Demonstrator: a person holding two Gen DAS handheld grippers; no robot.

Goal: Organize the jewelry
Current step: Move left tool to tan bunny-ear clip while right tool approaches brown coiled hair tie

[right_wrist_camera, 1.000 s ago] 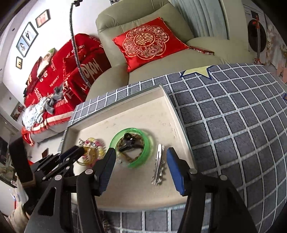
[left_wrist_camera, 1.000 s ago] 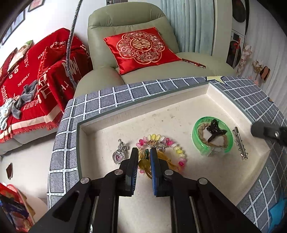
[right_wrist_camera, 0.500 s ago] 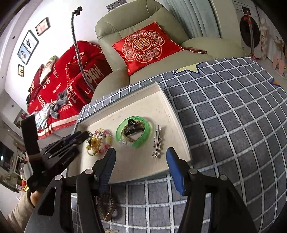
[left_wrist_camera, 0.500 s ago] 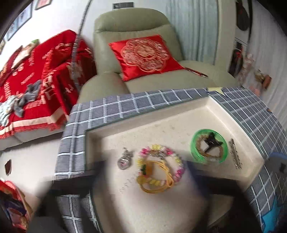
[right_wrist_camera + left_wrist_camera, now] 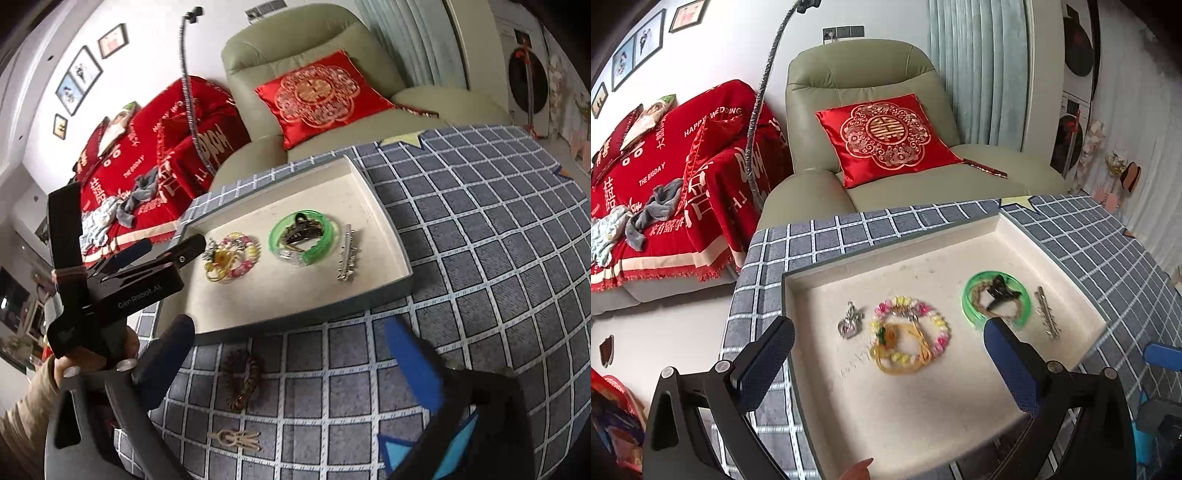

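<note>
- Jewelry lies in my cream tray (image 5: 1052,254): heart pendant (image 5: 850,321) nearest its left edge, beaded bracelet (image 5: 910,334) beside it, green bangle (image 5: 996,301) and silver clip (image 5: 1047,312) toward the right edge.
- My left gripper (image 5: 886,363) is spread wide, holding nothing.
- My right gripper (image 5: 291,354) gapes empty over a brown hair tie (image 5: 243,380) on the checked cloth (image 5: 498,221).

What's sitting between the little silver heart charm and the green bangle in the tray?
The pink and yellow bead bracelet, with a yellow cord on it, lies between the heart charm and the green bangle. The left wrist view shows this best.
</note>
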